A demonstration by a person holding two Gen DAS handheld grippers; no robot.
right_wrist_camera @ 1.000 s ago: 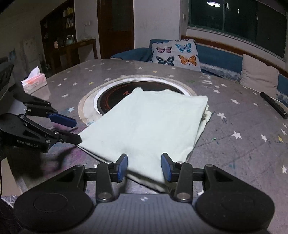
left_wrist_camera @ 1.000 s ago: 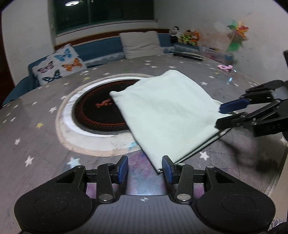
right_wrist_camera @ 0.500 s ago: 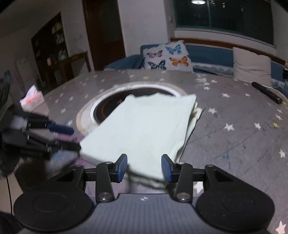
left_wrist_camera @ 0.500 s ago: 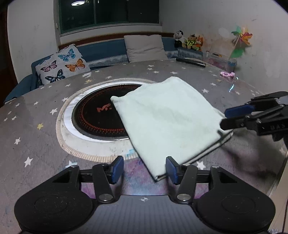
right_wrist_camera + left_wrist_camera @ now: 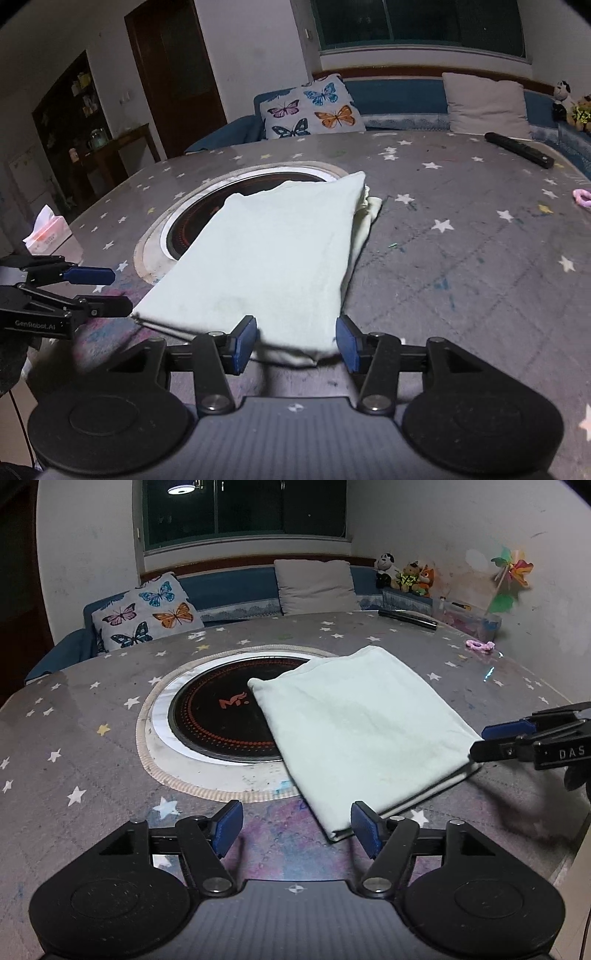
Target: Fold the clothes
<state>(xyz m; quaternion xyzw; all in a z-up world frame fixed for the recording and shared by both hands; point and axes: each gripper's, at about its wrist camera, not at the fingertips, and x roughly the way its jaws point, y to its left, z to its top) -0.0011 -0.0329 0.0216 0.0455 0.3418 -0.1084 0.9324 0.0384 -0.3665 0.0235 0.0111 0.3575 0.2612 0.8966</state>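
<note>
A pale green folded garment [image 5: 362,727] lies flat on the star-patterned table, partly over the round black hotplate [image 5: 218,723]. It also shows in the right wrist view [image 5: 273,254]. My left gripper [image 5: 295,829] is open and empty, just short of the garment's near corner; it also shows at the left of the right wrist view [image 5: 110,291]. My right gripper [image 5: 295,343] is open and empty at the garment's near edge; it also shows at the right of the left wrist view [image 5: 480,742], beside the garment's right corner.
A black remote [image 5: 521,149] lies at the table's far side. A pink item [image 5: 479,645] lies near the right rim. A tissue box [image 5: 48,232] stands off the left edge. A sofa with a butterfly pillow [image 5: 147,616] runs behind the table.
Both grippers have opened wider and drawn back a little from the garment. The garment lies still.
</note>
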